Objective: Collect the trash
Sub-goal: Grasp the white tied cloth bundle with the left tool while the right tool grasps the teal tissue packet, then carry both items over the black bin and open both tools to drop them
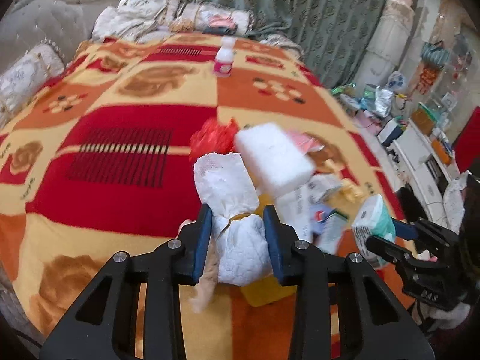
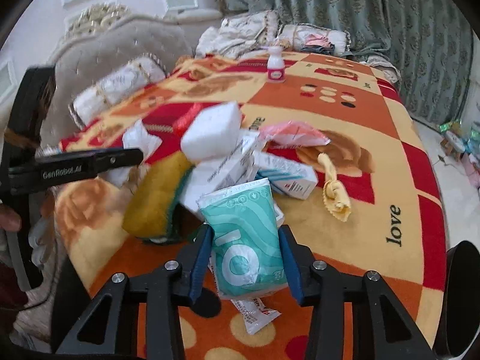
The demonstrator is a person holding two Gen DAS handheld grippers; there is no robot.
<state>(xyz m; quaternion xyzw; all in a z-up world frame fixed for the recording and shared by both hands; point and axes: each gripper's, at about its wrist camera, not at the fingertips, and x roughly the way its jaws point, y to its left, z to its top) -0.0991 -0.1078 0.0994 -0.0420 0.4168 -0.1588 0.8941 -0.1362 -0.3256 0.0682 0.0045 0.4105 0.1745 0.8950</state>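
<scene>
a: your left gripper (image 1: 238,234) is clamped on the crumpled white paper wad (image 1: 231,210), both blue pads pressing its sides. embossed tissue texture, a yellowish band cinched round its waist. it sits at the near edge of the trash pile on the blanket (image 1: 120,156).

b: and the right one?

a: right gripper (image 2: 246,258) is clenched on the teal-and-white soft pack (image 2: 244,237), glossy film with white swirls, standing upright between the pads. its lower end is hidden behind the fingers.

b: rest of the pile?

a: white foam block (image 2: 210,135) on top, yellow sponge (image 2: 153,198) with a green edge leaning left of it, printed cartons (image 2: 288,177), red plastic bag (image 1: 214,138), yellow cloth strip (image 2: 334,189). motion blur, carton print unreadable. small pink-label bottle (image 1: 223,58) stands well apart at the far end of the fleecy blanket.
</scene>
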